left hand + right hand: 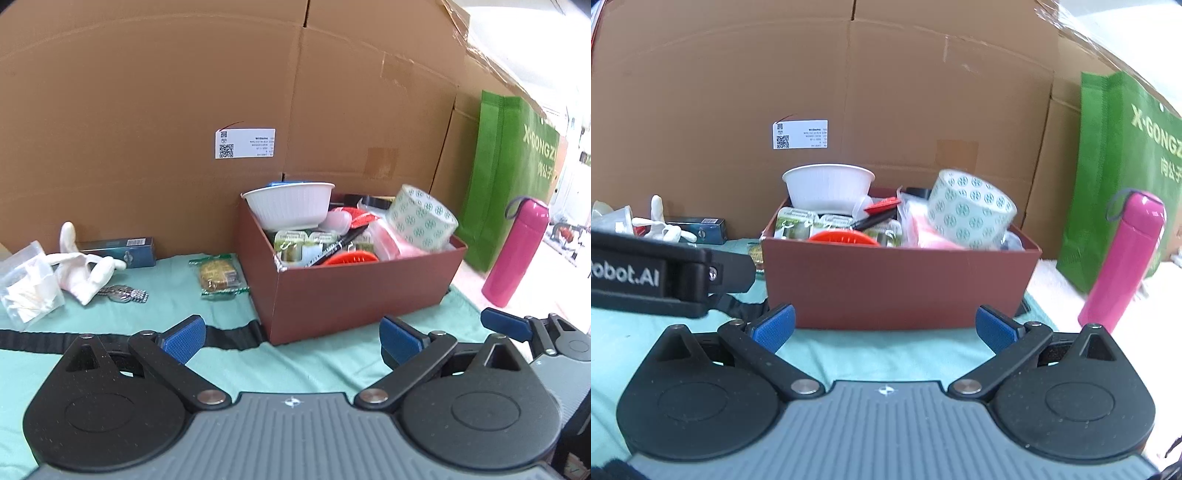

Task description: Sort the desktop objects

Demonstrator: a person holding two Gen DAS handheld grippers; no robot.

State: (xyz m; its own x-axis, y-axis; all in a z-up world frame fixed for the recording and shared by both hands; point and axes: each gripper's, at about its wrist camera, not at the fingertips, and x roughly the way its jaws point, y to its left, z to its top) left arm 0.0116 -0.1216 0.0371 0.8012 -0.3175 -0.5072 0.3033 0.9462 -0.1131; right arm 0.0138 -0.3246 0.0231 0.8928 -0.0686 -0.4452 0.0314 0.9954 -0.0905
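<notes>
Brown-red box (354, 291) sits on the teal cloth (177, 295) right of centre in the left wrist view, backed by a cardboard wall (147, 92). It's full: white ribbed bowl (290, 206) perched on the back-left corner, patterned tape roll (421, 218) tilted at the right end, black marker (341, 243) lying diagonally across green-labelled packets (295, 245), red plastic bits (351, 258) near the front wall.

Loose items on the cloth, left of the box: wrapped snack cake (218, 275) just beside the box, metal watch band (123, 294), white glove (83, 271) touching the band, dark teal carton (122, 251) against the cardboard, clear bag (24, 284) at the far left edge. Black strap (229, 336) runs across the cloth up to the box's front corner.

Pink bottle (515, 251) stands off the cloth to the right, in front of a green tote bag (509, 166).

Left gripper (291, 339): jaws spread wide, nothing between the pads, low over the cloth in front of the box. Right gripper (884, 328): also wide apart and empty, squared up to the box's front wall. They're side by side; each shows at the other camera's edge.
</notes>
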